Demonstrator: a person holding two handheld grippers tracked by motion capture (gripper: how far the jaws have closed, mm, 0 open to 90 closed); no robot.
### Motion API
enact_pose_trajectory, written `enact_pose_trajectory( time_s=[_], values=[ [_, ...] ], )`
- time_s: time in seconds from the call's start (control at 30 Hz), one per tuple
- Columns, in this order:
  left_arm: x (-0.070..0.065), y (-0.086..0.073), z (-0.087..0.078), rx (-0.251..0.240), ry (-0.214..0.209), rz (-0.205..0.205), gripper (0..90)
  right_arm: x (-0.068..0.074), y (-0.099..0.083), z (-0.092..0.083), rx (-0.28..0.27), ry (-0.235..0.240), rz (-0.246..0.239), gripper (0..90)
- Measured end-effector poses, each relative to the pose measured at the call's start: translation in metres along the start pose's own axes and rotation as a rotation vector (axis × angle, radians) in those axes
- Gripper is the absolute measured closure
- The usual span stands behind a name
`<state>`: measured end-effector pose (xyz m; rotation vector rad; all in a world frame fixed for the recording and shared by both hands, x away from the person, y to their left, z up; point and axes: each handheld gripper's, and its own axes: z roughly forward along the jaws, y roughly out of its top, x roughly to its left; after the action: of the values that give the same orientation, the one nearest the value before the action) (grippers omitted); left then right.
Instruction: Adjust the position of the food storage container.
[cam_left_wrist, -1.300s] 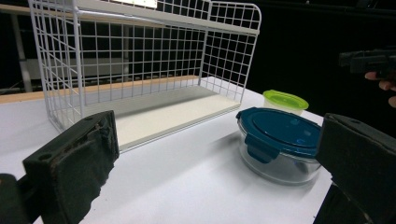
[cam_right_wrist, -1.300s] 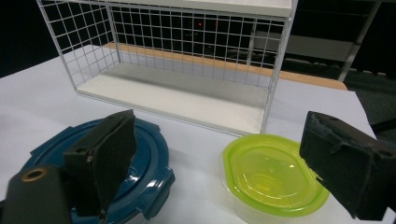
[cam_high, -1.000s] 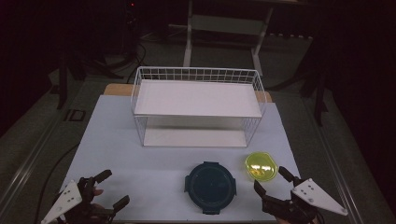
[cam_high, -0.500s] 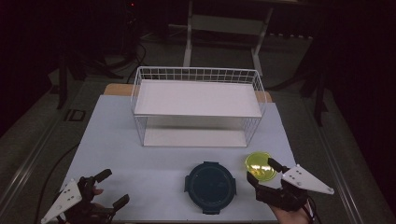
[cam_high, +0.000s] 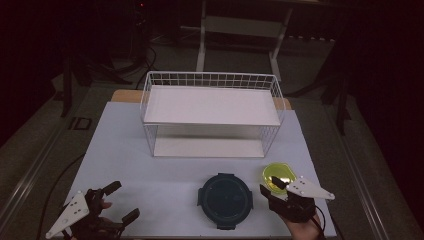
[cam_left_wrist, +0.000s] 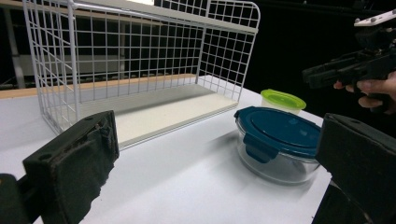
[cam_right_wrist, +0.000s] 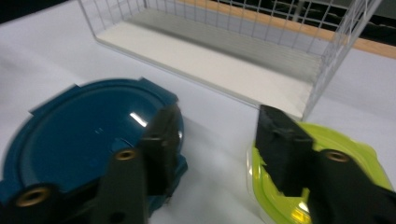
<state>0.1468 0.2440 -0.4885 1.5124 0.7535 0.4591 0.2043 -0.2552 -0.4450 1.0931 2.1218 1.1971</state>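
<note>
A round glass container with a dark blue clip lid sits at the table's front centre. A small container with a yellow-green lid stands just right of it. My right gripper hovers open at the gap between the two, with nothing between its jaws. In the right gripper view its jaws frame the table between the blue lid and the green lid. At the front left my left gripper is wide open and empty, well apart from both containers. It looks across at the blue container and the green one.
A white wire rack with two white shelves stands at the middle back of the white table top. Its lower shelf lies just beyond the containers. A hand holding the right gripper appears in the left gripper view.
My right gripper has moved forward and left, from the front right corner up to the gap between the two containers. The left gripper has stayed put.
</note>
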Motion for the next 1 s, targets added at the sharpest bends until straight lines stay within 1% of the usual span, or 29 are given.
enact_pose_trajectory(
  time_s=[0.03, 0.07, 0.1, 0.13, 0.2, 0.23, 0.27, 0.3, 0.33, 0.47, 0.5, 0.53, 0.6, 0.67, 0.7, 0.83, 0.9, 0.97, 1.0],
  values=[
    [0.0, 0.0, 0.0, -0.001, -0.001, 0.001, 0.0, 0.001, -0.003, 0.002, 0.012, -0.004, -0.003, 58.6],
    [0.0, 0.0, 0.0, -0.001, -0.001, 0.001, 0.0, 0.001, -0.003, 0.002, 0.012, -0.004, -0.003, 58.6],
    [0.0, 0.0, 0.0, 0.0, -0.002, 0.0, 0.0, 0.0, -0.005, 0.004, 0.02, -0.007, -0.005, 62.0],
    [0.0, 0.0, 0.0, 0.0, -0.003, -0.001, 0.0, 0.0, -0.007, 0.006, 0.035, 0.005, -0.002, 64.1],
    [0.0, 0.0, 0.0, 0.002, -0.005, -0.001, 0.0, 0.001, -0.012, 0.01, 0.064, 0.011, -0.007, 70.7],
    [0.0, 0.0, 0.001, 0.002, -0.006, -0.001, 0.0, 0.002, -0.016, 0.013, 0.088, 0.017, -0.002, 75.8],
    [0.0, 0.0, 0.001, 0.002, -0.006, -0.001, 0.0, 0.002, -0.016, 0.013, 0.088, 0.017, -0.002, 75.8],
    [0.0, 0.0, 0.001, 0.002, -0.008, 0.0, 0.0, 0.002, -0.021, 0.016, 0.116, 0.035, 0.003, 79.5],
    [0.0, 0.0, 0.001, 0.002, -0.009, 0.001, 0.0, 0.002, -0.021, 0.016, 0.116, 0.035, 0.003, 79.5],
    [0.0, 0.0, 0.001, 0.003, -0.011, 0.0, 0.0, 0.004, -0.028, 0.016, 0.142, 0.045, 0.011, 89.5],
    [0.0, 0.0, 0.001, 0.003, -0.01, 0.001, 0.0, 0.004, -0.031, 0.017, 0.155, 0.055, 0.012, 89.8],
    [0.0, 0.0, 0.002, 0.004, -0.011, 0.0, 0.0, 0.004, -0.031, 0.017, 0.155, 0.055, 0.012, 89.8],
    [0.0, 0.0, 0.002, 0.004, -0.012, 0.002, 0.0, 0.005, -0.034, 0.018, 0.173, 0.063, 0.013, 89.9],
    [0.0, 0.0, 0.002, 0.005, -0.013, 0.002, 0.0, 0.006, -0.037, 0.019, 0.184, 0.078, 0.019, 90.0],
    [0.0, 0.0, 0.002, 0.005, -0.013, 0.003, 0.0, 0.007, -0.038, 0.021, 0.193, 0.095, 0.026, 90.0],
    [0.0, 0.0, 0.002, 0.005, -0.013, 0.002, 0.0, 0.009, -0.038, 0.023, 0.201, 0.111, 0.026, 90.0],
    [0.0, 0.0, 0.002, 0.003, -0.013, 0.002, 0.0, 0.011, -0.038, 0.026, 0.212, 0.132, 0.03, 90.0],
    [0.0, 0.0, 0.002, 0.003, -0.013, 0.001, 0.0, 0.012, -0.038, 0.027, 0.211, 0.141, 0.035, 90.0],
    [0.0, 0.0, 0.002, 0.003, -0.012, 0.001, 0.0, 0.014, -0.038, 0.027, 0.213, 0.128, 0.028, 90.0]
  ],
)
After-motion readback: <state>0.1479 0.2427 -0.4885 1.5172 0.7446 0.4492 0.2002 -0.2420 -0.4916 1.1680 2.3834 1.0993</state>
